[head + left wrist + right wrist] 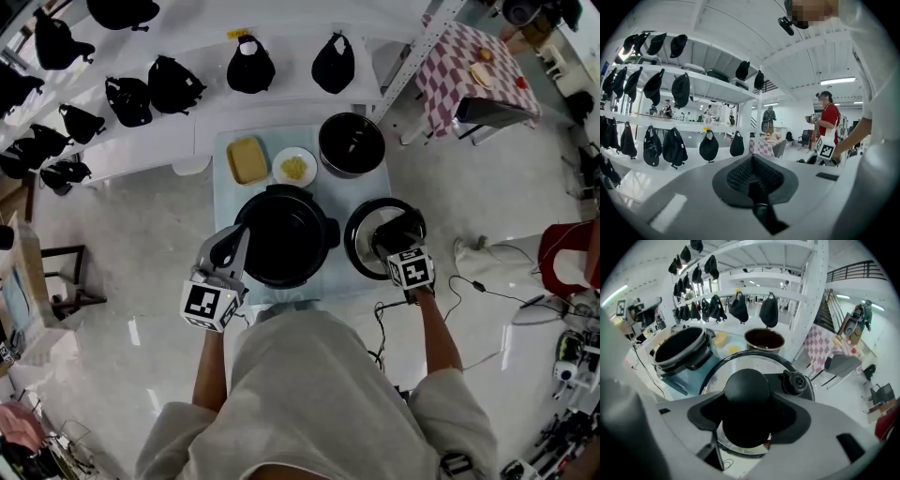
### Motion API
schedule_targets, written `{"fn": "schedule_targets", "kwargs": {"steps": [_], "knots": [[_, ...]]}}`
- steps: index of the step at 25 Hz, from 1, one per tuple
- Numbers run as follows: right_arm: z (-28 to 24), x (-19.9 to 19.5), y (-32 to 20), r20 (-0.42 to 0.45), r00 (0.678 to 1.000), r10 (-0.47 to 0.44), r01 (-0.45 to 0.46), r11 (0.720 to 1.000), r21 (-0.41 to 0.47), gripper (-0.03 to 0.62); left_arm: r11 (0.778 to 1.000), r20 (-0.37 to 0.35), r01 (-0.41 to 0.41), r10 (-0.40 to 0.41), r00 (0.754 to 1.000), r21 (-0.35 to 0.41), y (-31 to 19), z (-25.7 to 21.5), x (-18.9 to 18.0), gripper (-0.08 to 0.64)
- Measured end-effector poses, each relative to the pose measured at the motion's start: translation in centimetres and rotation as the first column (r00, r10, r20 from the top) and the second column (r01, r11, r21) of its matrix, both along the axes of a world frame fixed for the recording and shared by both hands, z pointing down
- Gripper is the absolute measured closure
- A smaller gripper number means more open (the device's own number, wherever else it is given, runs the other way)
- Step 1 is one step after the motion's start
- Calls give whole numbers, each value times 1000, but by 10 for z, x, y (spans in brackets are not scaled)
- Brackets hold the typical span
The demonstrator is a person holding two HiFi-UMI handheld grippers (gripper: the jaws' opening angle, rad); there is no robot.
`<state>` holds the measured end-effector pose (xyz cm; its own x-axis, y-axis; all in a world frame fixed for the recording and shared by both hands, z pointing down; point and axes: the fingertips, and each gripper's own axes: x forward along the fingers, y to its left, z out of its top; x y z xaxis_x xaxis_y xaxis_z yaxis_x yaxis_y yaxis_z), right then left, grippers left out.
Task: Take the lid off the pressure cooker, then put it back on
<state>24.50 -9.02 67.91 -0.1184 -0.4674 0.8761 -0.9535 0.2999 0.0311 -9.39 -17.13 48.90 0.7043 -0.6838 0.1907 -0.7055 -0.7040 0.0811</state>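
Observation:
The black pressure cooker (284, 234) stands open at the middle of the light blue table, and shows again at the left in the right gripper view (682, 348). Its lid (367, 242), a shiny disc with a black rim, is off the cooker, just to the right of it. My right gripper (398, 236) points steeply down with its jaws set wide around the lid's round black knob (746, 389), and the right gripper (749, 416) grips that knob. My left gripper (228, 248) sits at the cooker's left side, and in its own view the left gripper (753, 176) is shut with nothing in it.
Behind the cooker on the table (223, 142) are a steel pot (352, 143), a yellow dish (247, 159) and a white plate of yellow food (294, 167). White shelves with black bags (250, 67) run along the back. A checked table (469, 75) and floor cables (487, 291) lie right.

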Motion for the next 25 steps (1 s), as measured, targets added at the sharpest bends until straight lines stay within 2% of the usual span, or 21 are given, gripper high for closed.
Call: {"fn": "schedule_targets", "kwargs": {"steps": [5,11,16,18,25], "knots": [[-79,-3,-15,6,1000,-9,7,985,172,321,1000,-16,-20,20,1000,3,-2,-1,6,554],[-141,-43,-37,-6,993,-116,112,941,319,321,999,-21,-33,33,999,7,1,-1,14,554],[-160,-89,-58,59,974,-218,182,911,370,321,1000,-20,-2,2,1000,14,3,-5,3,554],[-163,-109,-64,55,962,-269,229,897,378,321,1000,-19,18,-18,1000,16,4,-6,-4,554],[-163,-184,-69,65,896,-439,384,841,381,321,995,-19,98,-97,995,20,11,-8,-31,554]]}}
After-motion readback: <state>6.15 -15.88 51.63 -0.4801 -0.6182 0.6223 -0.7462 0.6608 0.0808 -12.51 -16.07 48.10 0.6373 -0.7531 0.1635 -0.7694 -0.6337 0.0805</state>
